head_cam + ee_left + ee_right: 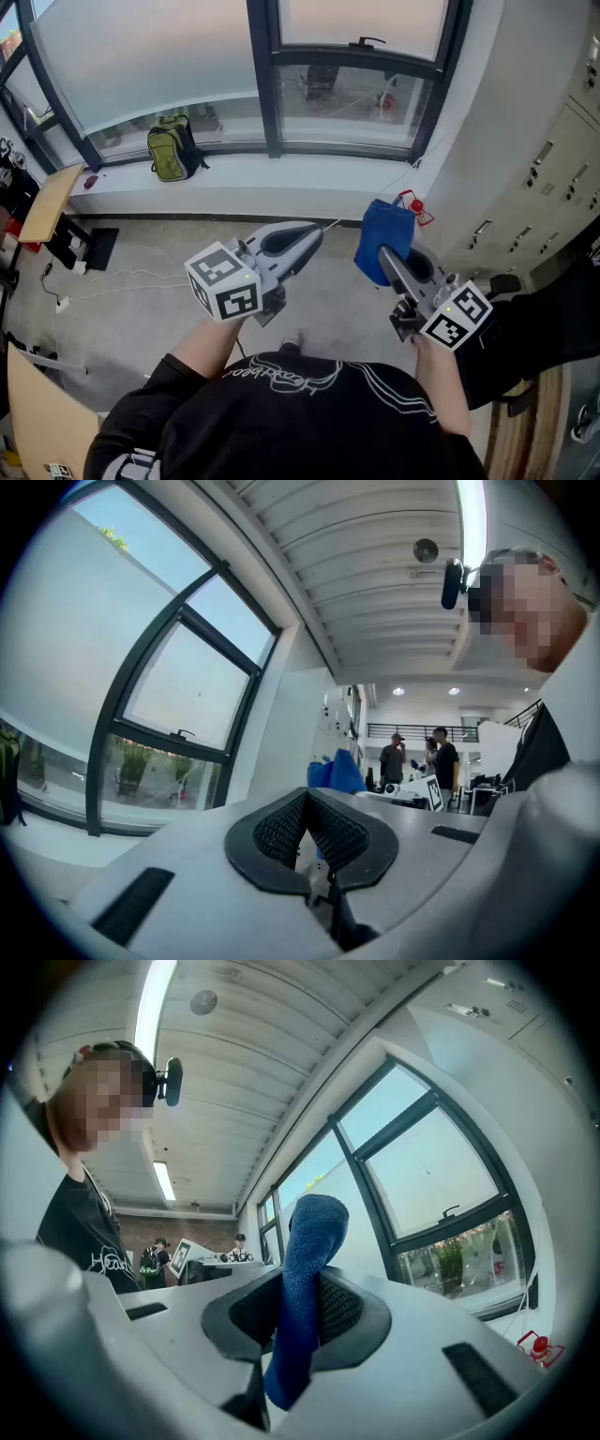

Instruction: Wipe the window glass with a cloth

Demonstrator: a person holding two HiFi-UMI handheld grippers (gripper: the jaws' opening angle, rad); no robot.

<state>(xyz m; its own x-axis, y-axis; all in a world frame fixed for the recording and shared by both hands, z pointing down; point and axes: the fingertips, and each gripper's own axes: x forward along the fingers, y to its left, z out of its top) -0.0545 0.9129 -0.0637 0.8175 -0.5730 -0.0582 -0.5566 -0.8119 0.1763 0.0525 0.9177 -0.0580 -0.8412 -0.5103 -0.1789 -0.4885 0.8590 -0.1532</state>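
The blue cloth (384,236) hangs folded from my right gripper (385,259), which is shut on it at chest height, pointing toward the window. In the right gripper view the cloth (307,1260) sticks up between the two dark pads, and the window glass (436,1180) lies ahead to the right. My left gripper (315,231) is shut with nothing in it, level with the right one and left of the cloth. Its view shows the tips meeting (307,795), the cloth (343,772) beyond, and the window glass (178,691) at left. The glass panes (356,94) stand beyond the sill.
A green backpack (172,148) rests on the white sill (281,178). A small red object (416,205) sits near the sill's right end. Lockers (553,169) line the right wall. A wooden desk (47,202) and floor cables (122,279) are at left. People (417,758) stand far behind.
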